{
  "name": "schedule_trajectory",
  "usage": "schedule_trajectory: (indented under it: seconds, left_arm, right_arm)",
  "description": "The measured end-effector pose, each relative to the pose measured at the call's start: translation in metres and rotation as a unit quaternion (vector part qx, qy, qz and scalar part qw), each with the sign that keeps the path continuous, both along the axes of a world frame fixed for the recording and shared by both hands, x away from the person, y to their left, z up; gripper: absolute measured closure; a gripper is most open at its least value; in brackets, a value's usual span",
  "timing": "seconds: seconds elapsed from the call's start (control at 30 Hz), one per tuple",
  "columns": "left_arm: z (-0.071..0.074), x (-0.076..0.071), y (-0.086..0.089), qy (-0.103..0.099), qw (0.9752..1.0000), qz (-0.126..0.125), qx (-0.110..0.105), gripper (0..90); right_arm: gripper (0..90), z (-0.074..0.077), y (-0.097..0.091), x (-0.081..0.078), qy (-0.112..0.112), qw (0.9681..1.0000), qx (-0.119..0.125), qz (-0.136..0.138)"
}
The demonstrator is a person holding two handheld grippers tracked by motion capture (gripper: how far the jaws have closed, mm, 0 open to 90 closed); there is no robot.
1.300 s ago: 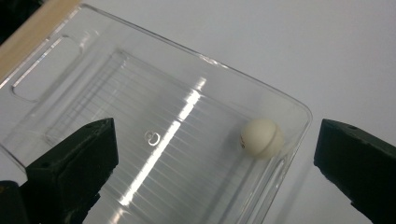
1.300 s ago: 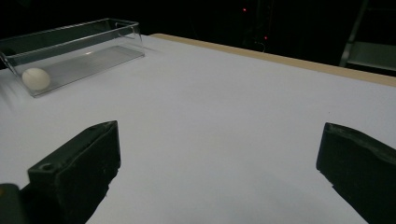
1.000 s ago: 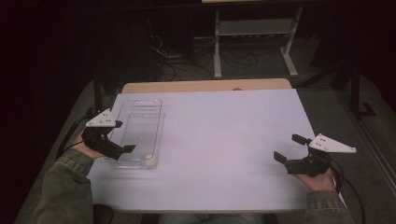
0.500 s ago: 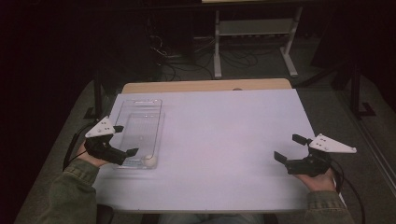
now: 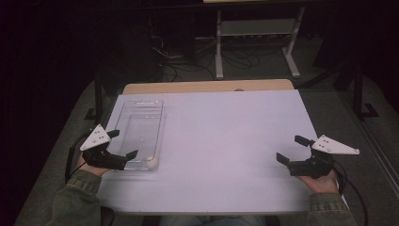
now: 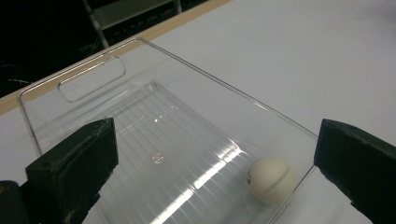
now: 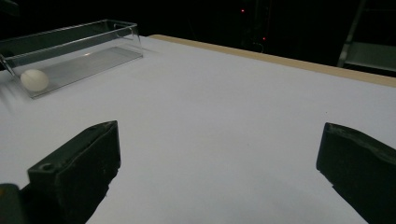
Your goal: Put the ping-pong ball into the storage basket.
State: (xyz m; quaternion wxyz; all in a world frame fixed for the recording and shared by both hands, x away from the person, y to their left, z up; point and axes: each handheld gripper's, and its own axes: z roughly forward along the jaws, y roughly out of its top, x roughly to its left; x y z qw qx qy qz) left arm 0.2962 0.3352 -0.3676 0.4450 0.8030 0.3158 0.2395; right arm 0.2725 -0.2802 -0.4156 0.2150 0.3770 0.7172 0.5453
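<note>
The left hand-held gripper (image 5: 123, 144) hovers at the near left corner of the counter (image 5: 226, 141), its jaws spread wide and holding nothing. It sits over the near end of a clear tray (image 5: 141, 132), which lies lengthwise along the counter's left edge. A white ball (image 5: 151, 162) rests inside the tray at its near right corner, against the wall, just beside the gripper's right jaw and below it. The right hand-held gripper (image 5: 292, 149) hangs near the counter's right edge, jaws also wide apart and empty, well apart from the tray. Between the two stretches bare white surface, open to the far wooden edge (image 5: 207, 86).
</note>
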Motion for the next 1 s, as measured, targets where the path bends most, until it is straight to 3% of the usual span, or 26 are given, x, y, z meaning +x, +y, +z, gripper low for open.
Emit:
schedule_trajectory:
  seconds: [0.1,0.27,0.5,0.6,0.67,0.8,1.0]
  left_arm:
    - [-0.003,-0.002,0.005,-0.013,0.9996,0.016,-0.019,0.0]
    - [-0.007,-0.007,0.013,-0.037,0.9963,0.040,-0.066,0.0]
    - [-0.016,-0.013,0.017,-0.053,0.9924,0.062,-0.092,0.0]
    - [-0.018,-0.018,0.017,-0.065,0.9890,0.070,-0.114,0.0]
    - [-0.018,-0.020,0.019,-0.076,0.9865,0.078,-0.122,0.0]
    - [-0.020,-0.022,0.024,-0.079,0.9831,0.092,-0.137,0.0]
    - [-0.020,-0.024,0.024,-0.083,0.9832,0.091,-0.134,0.0]
  right_arm:
    - [0.0,0.000,0.000,0.000,0.000,1.0000,0.000,0.000]
    - [0.0,0.000,0.000,0.000,0.000,1.0000,0.001,0.000]
    - [0.0,0.000,0.000,0.000,0.000,1.0000,0.001,-0.001]
    - [0.0,0.000,-0.001,-0.001,0.000,1.0000,0.004,-0.003]
    - [0.0,0.000,-0.001,-0.001,0.000,1.0000,0.005,-0.003]
    - [0.0,0.000,-0.002,0.000,0.000,1.0000,0.006,-0.002]
    - [0.0,0.000,-0.001,0.000,-0.001,1.0000,0.006,-0.003]
